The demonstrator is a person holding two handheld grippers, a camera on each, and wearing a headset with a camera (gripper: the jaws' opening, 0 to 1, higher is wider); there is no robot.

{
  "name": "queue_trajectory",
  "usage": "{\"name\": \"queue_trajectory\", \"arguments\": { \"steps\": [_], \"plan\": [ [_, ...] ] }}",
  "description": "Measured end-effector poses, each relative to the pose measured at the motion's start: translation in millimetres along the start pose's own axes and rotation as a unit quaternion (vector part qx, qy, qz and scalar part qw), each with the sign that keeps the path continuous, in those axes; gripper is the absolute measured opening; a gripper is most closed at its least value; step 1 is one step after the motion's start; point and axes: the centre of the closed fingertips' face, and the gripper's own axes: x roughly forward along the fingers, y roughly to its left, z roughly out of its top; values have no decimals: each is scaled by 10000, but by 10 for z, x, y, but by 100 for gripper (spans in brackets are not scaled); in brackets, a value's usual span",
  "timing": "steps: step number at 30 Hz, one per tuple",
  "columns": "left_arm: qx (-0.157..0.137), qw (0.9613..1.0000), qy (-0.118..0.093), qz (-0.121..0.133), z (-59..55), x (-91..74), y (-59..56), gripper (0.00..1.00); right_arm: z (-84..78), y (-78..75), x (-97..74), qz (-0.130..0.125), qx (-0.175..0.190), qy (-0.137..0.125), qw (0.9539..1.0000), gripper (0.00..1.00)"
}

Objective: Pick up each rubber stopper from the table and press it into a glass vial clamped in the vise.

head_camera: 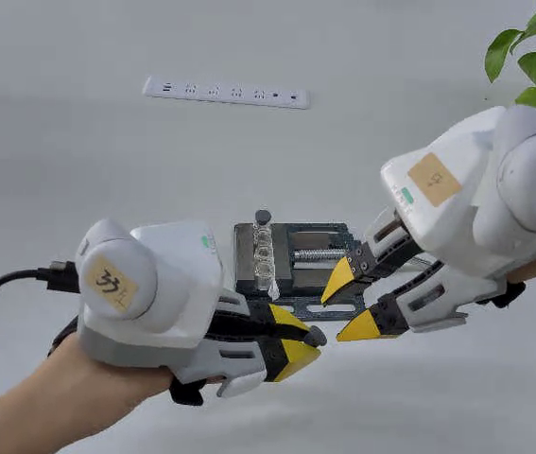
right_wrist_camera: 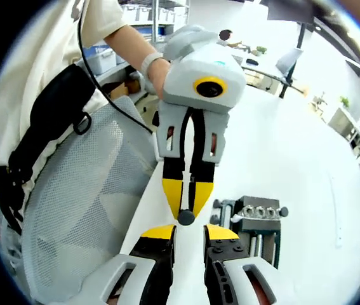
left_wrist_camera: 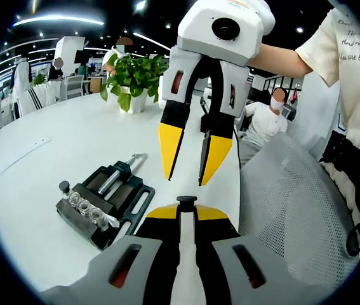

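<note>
We see the plant (head_camera: 532, 47) cut off by the picture's top right edge, a near corner of the vise (head_camera: 291, 248) hidden behind the left tongs (head_camera: 310, 342), and the vials (head_camera: 264, 255) too small to tell which are sealed.

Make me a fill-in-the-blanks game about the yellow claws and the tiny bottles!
1. The left gripper is ____ on a dark rubber stopper.
2. The right gripper has its jaws ____.
3. The glass vials stand in a row, clamped in the black ____.
4. Of those vials, ____ is already plugged.

Missing words: shut; open; vise; one.
</note>
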Motion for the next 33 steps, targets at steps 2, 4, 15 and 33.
{"name": "queue_trajectory", "arguments": {
  "steps": [2,4,15,33],
  "plan": [
    [129,9998,-96,74,38,0,8,4,24,-12,0,-45,94,-111,9999,14],
    [252,9994,-221,102,81,3,-2,4,32,-16,7,-85,252,-147,9995,14],
    [462,9980,-411,96,147,-15,-24,4,36,14,6,-109,221,-155,9996,10],
    [530,9970,-552,98,175,-55,-28,4,112,32,8,-22,257,-289,9992,9]
  ]
}}
